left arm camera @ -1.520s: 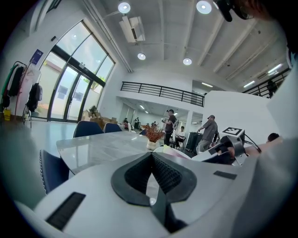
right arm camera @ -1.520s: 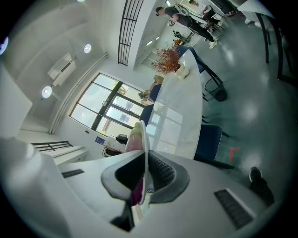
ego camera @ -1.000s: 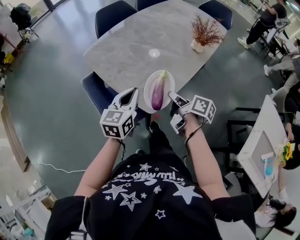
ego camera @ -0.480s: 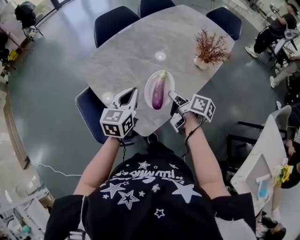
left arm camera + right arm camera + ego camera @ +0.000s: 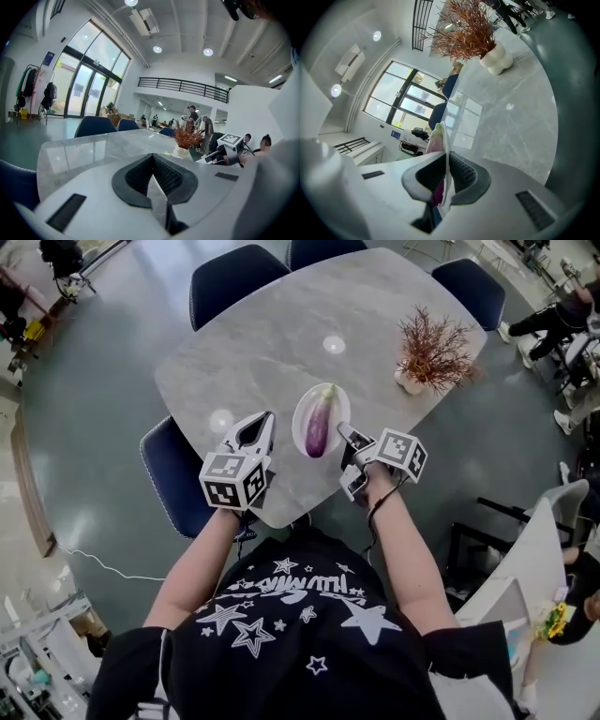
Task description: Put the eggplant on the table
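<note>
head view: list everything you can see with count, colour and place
table: one, grey marble, centre of view
plate: one, white, over the table's near edge, rim held by the right gripper
eggplant: one, purple with a green cap, lying on the plate
plant: one, reddish-brown twigs, table's right side
vase: one, white, under the plant
chairs: four, dark blue, round the table
left gripper: one, white, left of the plate, fingers together on nothing
right gripper: one, white, right of the plate, fingers shut on its rim
</note>
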`<state>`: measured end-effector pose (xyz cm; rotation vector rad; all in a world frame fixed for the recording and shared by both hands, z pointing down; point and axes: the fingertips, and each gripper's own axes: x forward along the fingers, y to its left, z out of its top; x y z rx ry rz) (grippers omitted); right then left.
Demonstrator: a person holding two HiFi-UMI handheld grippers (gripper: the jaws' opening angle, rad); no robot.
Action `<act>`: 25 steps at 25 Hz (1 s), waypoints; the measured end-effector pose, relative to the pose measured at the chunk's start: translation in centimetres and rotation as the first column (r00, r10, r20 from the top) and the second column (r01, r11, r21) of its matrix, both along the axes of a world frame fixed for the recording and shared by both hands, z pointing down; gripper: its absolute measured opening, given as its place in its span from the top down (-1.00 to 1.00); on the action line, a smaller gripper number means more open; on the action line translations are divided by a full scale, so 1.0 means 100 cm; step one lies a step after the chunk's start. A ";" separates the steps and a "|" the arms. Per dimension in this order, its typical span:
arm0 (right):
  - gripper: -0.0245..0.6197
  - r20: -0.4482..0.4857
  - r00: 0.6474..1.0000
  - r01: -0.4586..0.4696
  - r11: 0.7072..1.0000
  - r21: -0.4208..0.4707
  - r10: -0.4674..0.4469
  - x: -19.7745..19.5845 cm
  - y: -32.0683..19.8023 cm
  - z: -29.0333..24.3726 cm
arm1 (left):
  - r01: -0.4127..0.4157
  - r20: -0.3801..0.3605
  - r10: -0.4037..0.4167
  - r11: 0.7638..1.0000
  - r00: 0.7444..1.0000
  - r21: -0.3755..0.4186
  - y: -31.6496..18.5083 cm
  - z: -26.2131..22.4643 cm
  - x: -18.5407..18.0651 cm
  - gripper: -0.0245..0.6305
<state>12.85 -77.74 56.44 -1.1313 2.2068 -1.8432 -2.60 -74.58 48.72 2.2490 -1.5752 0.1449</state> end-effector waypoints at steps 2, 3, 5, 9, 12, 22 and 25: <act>0.85 -0.010 1.000 0.016 1.000 -0.012 -0.016 0.001 -0.015 0.008 | 0.012 0.004 -0.012 1.000 1.000 -0.013 -0.013 0.006 0.004 0.90; 0.85 -0.016 1.000 0.024 1.000 -0.019 -0.025 0.002 -0.021 0.013 | 0.017 0.006 -0.017 1.000 1.000 -0.021 -0.018 0.010 0.007 0.90; 0.85 -0.025 0.999 0.042 0.998 -0.037 -0.043 0.002 -0.029 0.024 | 0.029 0.008 -0.028 0.999 1.000 -0.038 -0.024 0.017 0.010 0.90; 0.85 -0.035 0.997 0.063 0.996 -0.060 -0.065 -0.004 -0.044 0.041 | 0.046 0.014 -0.045 0.997 0.999 -0.056 -0.036 0.028 0.006 0.90; 0.85 -0.040 0.996 0.075 0.994 -0.082 -0.079 -0.013 -0.053 0.053 | 0.061 0.011 -0.060 0.995 0.998 -0.077 -0.043 0.037 -0.002 0.90; 0.85 -0.058 0.994 0.081 0.990 -0.116 -0.088 -0.028 -0.080 0.076 | 0.084 0.011 -0.084 0.989 0.996 -0.118 -0.058 0.053 -0.011 0.90; 0.85 -0.072 0.993 0.081 0.990 -0.115 -0.089 -0.031 -0.084 0.079 | 0.090 0.014 -0.089 0.988 0.996 -0.127 -0.061 0.056 -0.015 0.90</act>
